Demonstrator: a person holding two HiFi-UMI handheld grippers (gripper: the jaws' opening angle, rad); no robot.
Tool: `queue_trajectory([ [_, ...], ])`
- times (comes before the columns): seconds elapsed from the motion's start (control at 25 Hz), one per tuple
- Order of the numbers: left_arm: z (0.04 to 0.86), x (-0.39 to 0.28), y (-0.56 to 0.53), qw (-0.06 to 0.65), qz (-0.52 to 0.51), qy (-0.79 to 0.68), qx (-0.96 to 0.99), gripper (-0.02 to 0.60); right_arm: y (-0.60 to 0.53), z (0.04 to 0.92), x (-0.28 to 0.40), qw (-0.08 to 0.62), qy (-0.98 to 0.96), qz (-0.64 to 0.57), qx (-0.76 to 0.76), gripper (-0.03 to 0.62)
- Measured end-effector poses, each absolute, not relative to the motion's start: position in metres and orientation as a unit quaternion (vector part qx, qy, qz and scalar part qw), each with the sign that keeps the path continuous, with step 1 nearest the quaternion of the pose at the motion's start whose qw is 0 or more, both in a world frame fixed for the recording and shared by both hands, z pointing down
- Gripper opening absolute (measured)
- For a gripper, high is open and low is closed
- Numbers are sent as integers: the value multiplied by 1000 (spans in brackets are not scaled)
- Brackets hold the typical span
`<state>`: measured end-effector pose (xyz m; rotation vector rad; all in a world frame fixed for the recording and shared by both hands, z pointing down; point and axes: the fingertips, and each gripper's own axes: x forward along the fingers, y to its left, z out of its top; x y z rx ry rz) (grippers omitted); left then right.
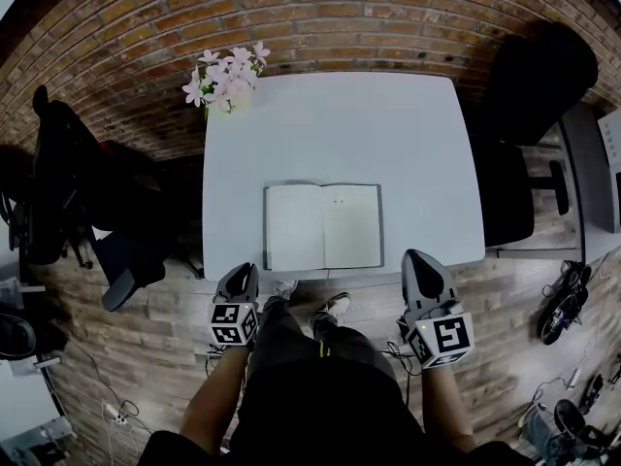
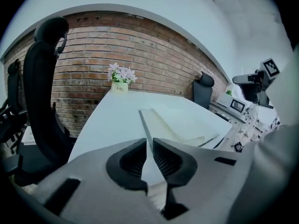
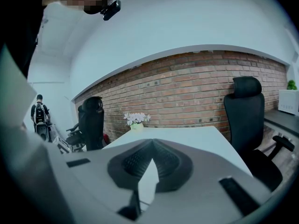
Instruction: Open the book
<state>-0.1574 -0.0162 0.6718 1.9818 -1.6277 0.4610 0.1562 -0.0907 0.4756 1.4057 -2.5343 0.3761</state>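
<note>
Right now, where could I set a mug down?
The white table is bare behind the open book, from the flower pot to the right edge, and in strips either side of the book. Only the near middle is taken.

The grey plastic left claw (image 1: 242,272), topped by a black-and-white marker cube (image 1: 233,323), pointed forward and down, its dark-padded jaws closed together on nothing. The matching right claw (image 1: 417,258) lay well apart beside it, jaws likewise closed and empty. The bare left forearm (image 1: 215,396) and right forearm (image 1: 443,406) reached forward behind them
</note>
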Motion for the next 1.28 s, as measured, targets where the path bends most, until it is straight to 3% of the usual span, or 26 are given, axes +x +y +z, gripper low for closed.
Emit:
queue_trajectory([
  [0.36,642,-134,-47,206,187,-578,768,37,-97,466,143,88,-870,126,468,12],
  [0.6,606,-113,-77,176,172,-551,797,37,-101,465,140,109,-862,114,481,12],
  [1.28,408,-79,-141,26,42,-489,871,31,-119,397,128,42,-853,70,516,12],
])
